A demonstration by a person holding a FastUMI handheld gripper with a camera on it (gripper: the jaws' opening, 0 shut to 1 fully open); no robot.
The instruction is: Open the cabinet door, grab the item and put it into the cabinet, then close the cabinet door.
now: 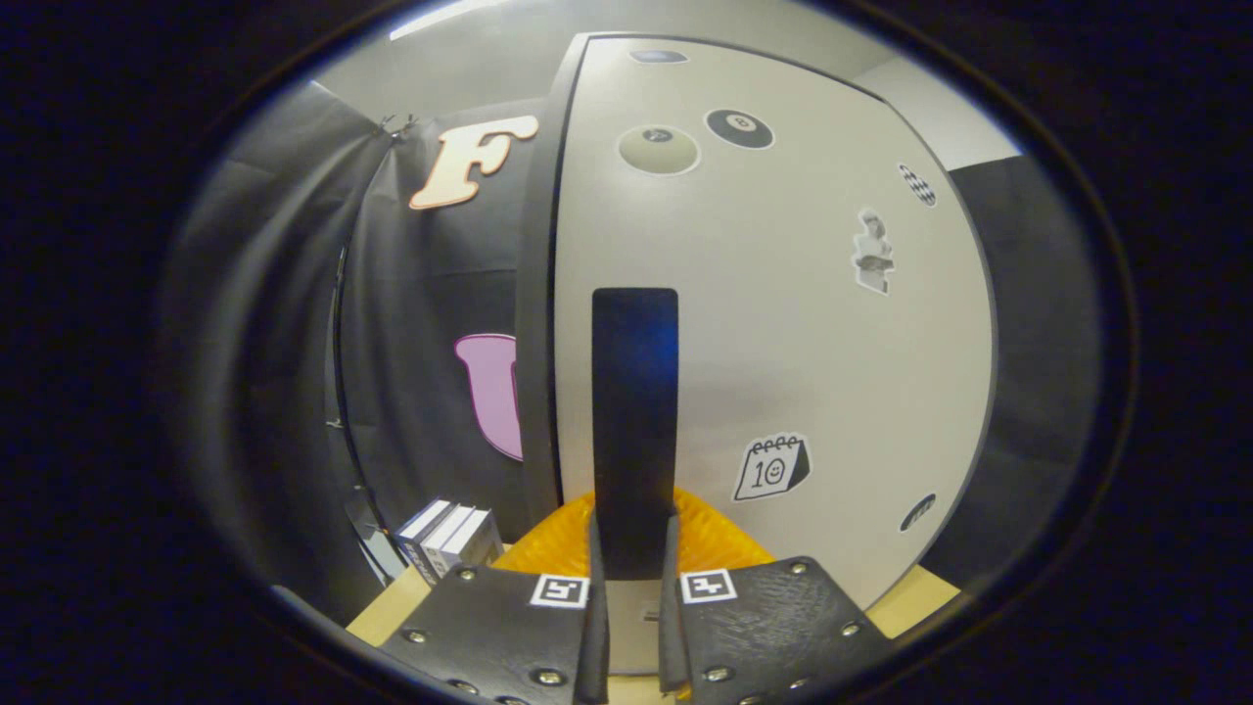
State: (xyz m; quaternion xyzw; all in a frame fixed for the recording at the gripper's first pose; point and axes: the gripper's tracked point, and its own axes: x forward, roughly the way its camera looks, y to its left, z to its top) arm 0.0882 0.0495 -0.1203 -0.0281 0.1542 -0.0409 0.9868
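I'm squeezing the fingers (632, 578) narrow around the dark upright handle (634, 421) on the white cabinet door (783, 333), with an orange thing (719, 543) sitting on the bench (387, 612) just below that handle.

The gripper (633, 548) is pointing straight ahead toward twelve o'clock, and both of its fingers (593, 587) are pressing on the door handle (634, 421).
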